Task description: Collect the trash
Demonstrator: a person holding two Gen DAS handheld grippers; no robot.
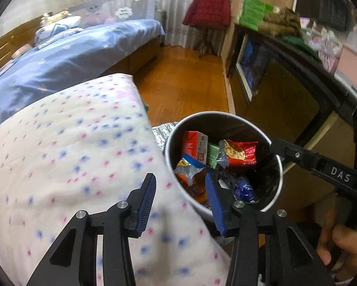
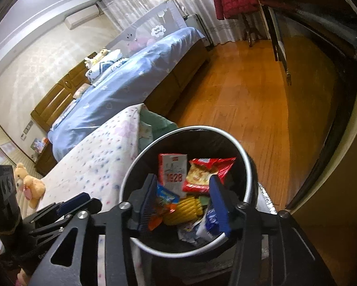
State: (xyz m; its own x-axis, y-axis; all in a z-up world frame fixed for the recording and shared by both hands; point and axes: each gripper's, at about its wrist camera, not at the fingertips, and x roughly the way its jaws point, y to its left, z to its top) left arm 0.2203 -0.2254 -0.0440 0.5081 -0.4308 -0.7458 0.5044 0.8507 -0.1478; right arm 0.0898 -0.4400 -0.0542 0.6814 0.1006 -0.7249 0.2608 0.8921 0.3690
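Wrappers and cartons already fill the round black waste bin with the pale metal rim (image 2: 128,181), which stands on the wooden floor just beside the bed's white quilt dotted with blue and pink (image 1: 66,143): a red-and-white carton printed "1928" (image 2: 174,172), a red crinkled snack bag (image 2: 208,172), a yellow ribbed piece (image 2: 186,208) and a blue-and-white wrapper (image 2: 210,221) lie inside. Right gripper (image 2: 185,205) hangs directly over the bin mouth, blue-padded fingers spread apart with nothing between them, so the drop-off step looks finished. Left gripper (image 1: 180,205) hovers at the bin's edge over the quilt, likewise spread and empty. No loose trash shows on the quilt or floor, so the next move probably calls for swinging both tools away to search for remaining litter.
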